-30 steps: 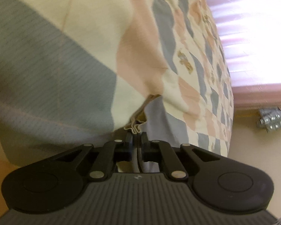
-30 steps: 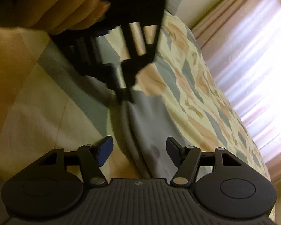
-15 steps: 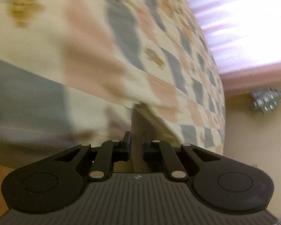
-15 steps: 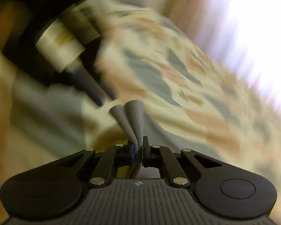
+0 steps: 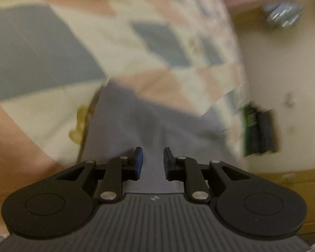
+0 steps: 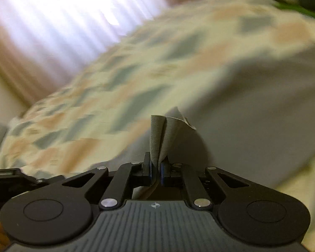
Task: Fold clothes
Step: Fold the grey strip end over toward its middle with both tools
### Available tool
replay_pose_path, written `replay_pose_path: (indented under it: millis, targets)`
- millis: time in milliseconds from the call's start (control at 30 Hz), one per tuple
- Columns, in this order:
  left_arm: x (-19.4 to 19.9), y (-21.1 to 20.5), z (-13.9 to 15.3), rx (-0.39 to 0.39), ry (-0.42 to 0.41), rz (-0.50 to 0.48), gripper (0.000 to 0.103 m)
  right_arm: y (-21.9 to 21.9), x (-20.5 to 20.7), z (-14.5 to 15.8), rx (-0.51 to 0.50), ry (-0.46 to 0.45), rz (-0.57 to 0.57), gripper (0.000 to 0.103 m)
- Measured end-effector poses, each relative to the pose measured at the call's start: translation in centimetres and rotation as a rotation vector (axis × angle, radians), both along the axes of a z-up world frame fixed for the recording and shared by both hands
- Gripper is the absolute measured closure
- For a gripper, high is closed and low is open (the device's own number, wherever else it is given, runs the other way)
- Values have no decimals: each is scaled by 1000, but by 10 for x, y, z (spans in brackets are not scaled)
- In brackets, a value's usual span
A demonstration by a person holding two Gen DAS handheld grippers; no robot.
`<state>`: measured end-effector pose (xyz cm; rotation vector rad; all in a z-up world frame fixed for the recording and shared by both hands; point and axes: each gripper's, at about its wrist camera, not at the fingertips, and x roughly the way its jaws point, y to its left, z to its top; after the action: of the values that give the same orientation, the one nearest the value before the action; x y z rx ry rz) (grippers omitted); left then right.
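Left wrist view: we had just let go, left gripper (image 5: 151,163) apart; right gripper (image 6: 155,171) clamped the grey garment (image 6: 252,109), carrying the fold.

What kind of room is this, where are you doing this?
Most likely a bedroom: a wide bed under a patchwork quilt fills both views, with pink curtains glowing over a window behind it, and a grey garment lying on top.

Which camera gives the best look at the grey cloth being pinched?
The right wrist view: the grey cloth stands sharp, clamped in the right gripper. The left wrist view shows it blurred beyond the open left gripper.
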<state>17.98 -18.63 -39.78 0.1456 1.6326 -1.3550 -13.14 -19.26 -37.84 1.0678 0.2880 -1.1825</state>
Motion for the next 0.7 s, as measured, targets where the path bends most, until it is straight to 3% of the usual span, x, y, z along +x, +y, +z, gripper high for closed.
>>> replay_pose_path:
  millis: [67,100,233,300,333,400,467,567,700]
  targets:
    - [-13,3,-10,39,-28,-4,88,2,-27,-22,88,-92,-11,79]
    - [-16,4,-12,50,-33,4,88,0,-36,-29,108,-150,-18,79]
    - [-21,0,-7,70,-87,32,86,-10,-64,-43,137,-357,-35,63]
    - [-24,-6,-3,77,-118,43,86,-28,-73,-55,187,-458,-12,63]
    - [-27,-9,0,79,-134,48,86,-35,-76,-60,206,-484,3,73]
    - [-35,-14,9,67,-156,50,86,-49,-81,-55,198,-450,59,96]
    - [-47,-20,21,40,-167,44,85,-59,-87,-43,159,-408,110,97]
    - [-74,-35,31,-1,-159,12,81,-61,-110,-8,22,-335,127,97]
    - [-119,-62,30,-37,-138,-66,80,-58,-182,27,-103,-245,35,97]
